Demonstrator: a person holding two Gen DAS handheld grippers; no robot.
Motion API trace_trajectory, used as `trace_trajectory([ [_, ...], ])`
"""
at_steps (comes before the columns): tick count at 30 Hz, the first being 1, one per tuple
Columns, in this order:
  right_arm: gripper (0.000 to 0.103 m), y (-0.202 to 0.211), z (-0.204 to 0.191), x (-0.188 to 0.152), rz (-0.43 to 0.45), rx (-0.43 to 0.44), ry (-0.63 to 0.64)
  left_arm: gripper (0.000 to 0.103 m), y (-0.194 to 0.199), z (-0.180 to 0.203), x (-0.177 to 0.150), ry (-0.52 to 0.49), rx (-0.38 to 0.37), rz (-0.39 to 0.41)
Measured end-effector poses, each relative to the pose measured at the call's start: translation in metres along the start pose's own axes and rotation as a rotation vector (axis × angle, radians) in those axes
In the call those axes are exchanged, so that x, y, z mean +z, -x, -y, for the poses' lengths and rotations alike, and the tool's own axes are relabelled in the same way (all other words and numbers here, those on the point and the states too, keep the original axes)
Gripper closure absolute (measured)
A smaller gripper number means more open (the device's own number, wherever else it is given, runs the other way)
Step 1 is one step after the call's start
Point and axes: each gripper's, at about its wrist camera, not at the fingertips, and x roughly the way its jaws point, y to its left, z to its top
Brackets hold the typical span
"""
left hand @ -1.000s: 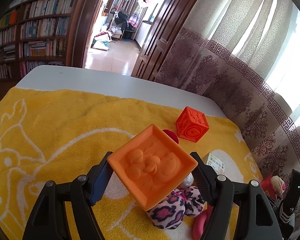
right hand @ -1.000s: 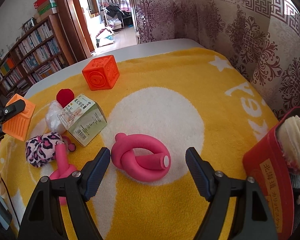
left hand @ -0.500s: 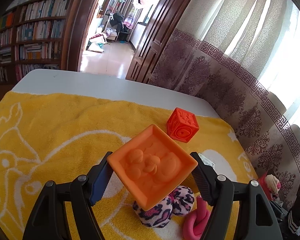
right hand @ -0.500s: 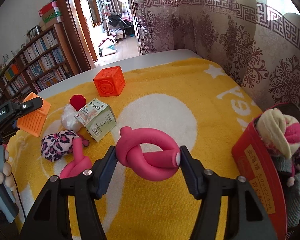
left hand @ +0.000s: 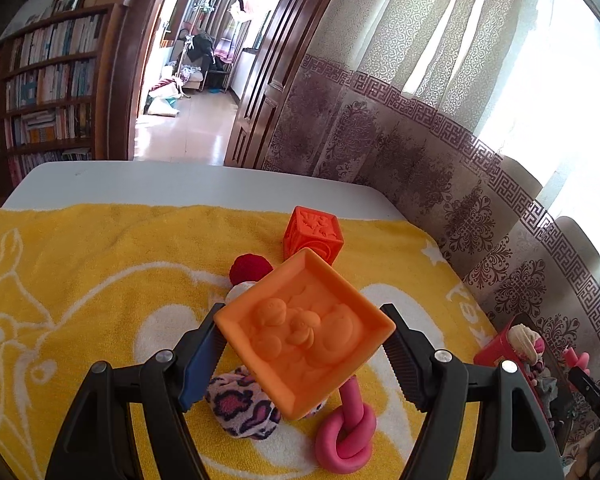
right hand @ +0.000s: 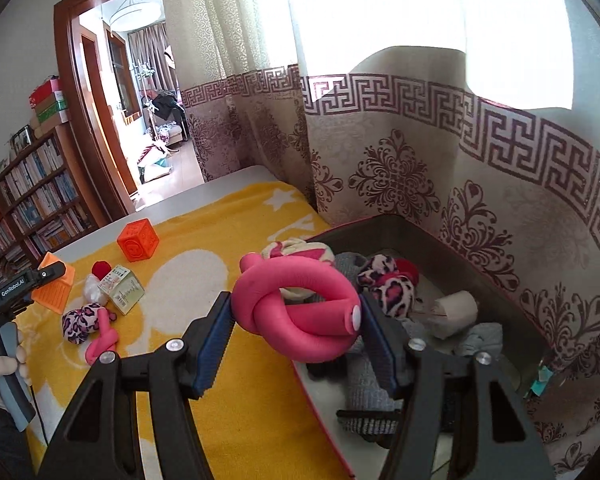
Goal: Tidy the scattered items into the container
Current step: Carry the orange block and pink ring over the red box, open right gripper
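Note:
My left gripper [left hand: 304,340] is shut on an orange square block [left hand: 304,332] with a duck relief, held above the yellow towel [left hand: 100,264]. My right gripper [right hand: 296,320] is shut on a knotted pink foam tube [right hand: 300,312], held in the air at the near edge of the red-rimmed container [right hand: 452,256], which holds socks and soft toys. On the towel lie an orange cube [left hand: 314,232], a red ball [left hand: 249,267], a leopard-print pouch [left hand: 240,404], a second pink knot [left hand: 346,436] and a small carton [right hand: 126,288].
The patterned curtain [right hand: 420,168] hangs right behind the container and along the table's right edge. The white table edge [left hand: 180,180] lies beyond the towel. A bookshelf [left hand: 40,92] and a doorway stand at the far left.
My right gripper closed on the pink knot, lifted it off the towel and carried it right to the container. My left gripper, still holding the orange block, swung right.

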Motion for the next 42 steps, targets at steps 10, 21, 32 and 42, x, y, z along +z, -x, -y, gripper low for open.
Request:
trace_trajectory([
  [10,0.037,0.002,0.068,-0.013,-0.019,-0.102,-0.094,0.026,0.017,0.063,-0.012,-0.126,-0.085,-0.001],
  [21,0.036,-0.005,0.087,-0.021,-0.032,-0.049,-0.129,0.026,0.023,0.134,-0.027,-0.217,-0.169,-0.029],
  [32,0.029,0.018,0.100,-0.016,0.067,-0.050,-0.153,0.026,0.005,0.214,-0.064,-0.314,-0.294,-0.125],
  [42,0.025,0.057,0.106,-0.002,0.229,-0.055,-0.183,0.026,-0.005,0.293,-0.101,-0.447,-0.421,-0.192],
])
